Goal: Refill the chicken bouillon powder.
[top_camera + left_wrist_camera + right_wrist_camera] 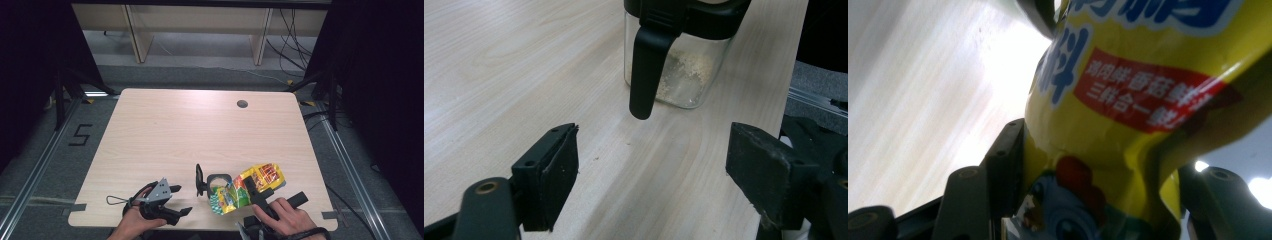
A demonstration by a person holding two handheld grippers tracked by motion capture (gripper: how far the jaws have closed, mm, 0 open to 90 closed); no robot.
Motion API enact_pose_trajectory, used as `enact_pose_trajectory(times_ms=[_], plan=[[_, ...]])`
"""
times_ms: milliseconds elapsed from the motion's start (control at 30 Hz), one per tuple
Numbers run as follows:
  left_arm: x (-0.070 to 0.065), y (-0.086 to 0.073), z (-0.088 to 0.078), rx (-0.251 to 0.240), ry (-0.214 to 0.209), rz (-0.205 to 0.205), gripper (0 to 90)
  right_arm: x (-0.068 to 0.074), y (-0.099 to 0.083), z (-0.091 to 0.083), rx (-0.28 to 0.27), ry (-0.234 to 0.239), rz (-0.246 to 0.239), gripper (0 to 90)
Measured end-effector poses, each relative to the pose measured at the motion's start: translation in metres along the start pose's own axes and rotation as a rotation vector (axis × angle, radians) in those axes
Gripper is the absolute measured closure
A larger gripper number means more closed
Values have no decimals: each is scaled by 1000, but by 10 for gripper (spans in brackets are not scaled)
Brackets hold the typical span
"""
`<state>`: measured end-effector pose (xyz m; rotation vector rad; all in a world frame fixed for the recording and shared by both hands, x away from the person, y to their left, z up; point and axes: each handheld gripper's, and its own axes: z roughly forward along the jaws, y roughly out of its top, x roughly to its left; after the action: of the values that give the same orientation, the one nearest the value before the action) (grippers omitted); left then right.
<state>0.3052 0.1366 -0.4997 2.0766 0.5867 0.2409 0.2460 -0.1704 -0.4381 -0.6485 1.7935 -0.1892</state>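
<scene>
I am pinching a glossy, crinkled yellow seasoning bag (250,187) between the jaws of my right gripper (261,196), near the desk's (165,130) front edge at about five o'clock; the foil is buckling where the pads are pressing in. My left gripper (176,200) is sitting at seven o'clock with its jaws spread wide, gripping nothing. Between them, the bag's mouth is tilting over a small clear jar (676,65) with a black hinged lid (200,180), pale granules lying inside. The smooth pale wood-grain desk is stretching away toward twelve o'clock.
</scene>
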Motion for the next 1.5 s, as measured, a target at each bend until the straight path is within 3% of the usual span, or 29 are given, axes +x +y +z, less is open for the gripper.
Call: enact_pose_trajectory(times_ms=[33,67,100,133,200,267,300,367,400,567,633,667,733,800,833,867,967,1000,1067,1133,1167,1233,1300,1367,1400,1467,1500], plan=[[-2,-1,0,-2,2,-32,208,-2,-2,0,-3,-7,-26,433],[-2,-1,0,0,3,-31,208,-3,-2,0,-4,-5,-27,433],[-2,-1,1,-8,3,-40,208,-1,-2,-1,4,-8,3,433],[-1,-1,0,7,8,-22,208,-1,-2,-2,11,-6,12,433],[-1,-1,0,8,2,-29,208,-2,-1,0,-5,-3,-24,433],[-1,0,1,2,-7,-22,208,-1,-2,0,-8,-3,-19,434],[0,0,0,5,-8,-1,208,0,-2,0,1,1,6,433],[-1,-1,1,1,1,-26,209,-2,-4,0,-3,-3,-15,434],[-1,-1,1,-3,2,-34,209,-1,-3,0,2,-3,8,433],[-1,-1,1,-3,6,-32,202,0,-4,0,-2,-2,19,434],[-1,-1,2,-6,2,-35,184,-1,-4,-1,-2,-5,-16,434],[2,-1,0,9,6,-1,175,0,-3,-1,2,3,1,434],[1,-1,1,-5,3,-15,168,-1,-2,1,-10,-3,-21,434],[0,0,0,-1,7,-23,165,0,-3,0,-1,-2,8,434],[1,0,0,3,5,-18,163,-2,-4,0,-6,-8,-17,434],[0,-1,0,-2,11,-16,162,0,-3,0,7,-7,7,434],[-1,0,1,2,12,-36,162,-1,-2,1,-8,-3,-18,435],[-1,-1,1,-4,10,-34,161,1,-2,0,-5,-4,10,435],[-1,-1,1,2,15,-34,161,-1,-3,1,3,-12,-26,435],[1,0,0,18,21,-22,161,0,-2,0,10,-6,-10,435],[-1,0,1,2,15,-41,160,-1,-2,1,-9,-1,-26,435],[-1,-1,1,0,16,-36,160,-1,-2,1,-9,-5,-29,436],[-1,0,1,1,17,-34,160,0,-2,0,6,-7,1,435],[2,0,0,16,18,9,160,0,-3,-1,7,-3,-1,435],[-2,-1,1,-2,16,-42,160,0,-2,-1,6,-6,-4,436],[-1,-1,1,-2,16,-41,160,-2,-4,0,-3,-17,-29,435],[0,0,0,7,11,-19,160,-3,-4,0,4,-16,-29,436]])
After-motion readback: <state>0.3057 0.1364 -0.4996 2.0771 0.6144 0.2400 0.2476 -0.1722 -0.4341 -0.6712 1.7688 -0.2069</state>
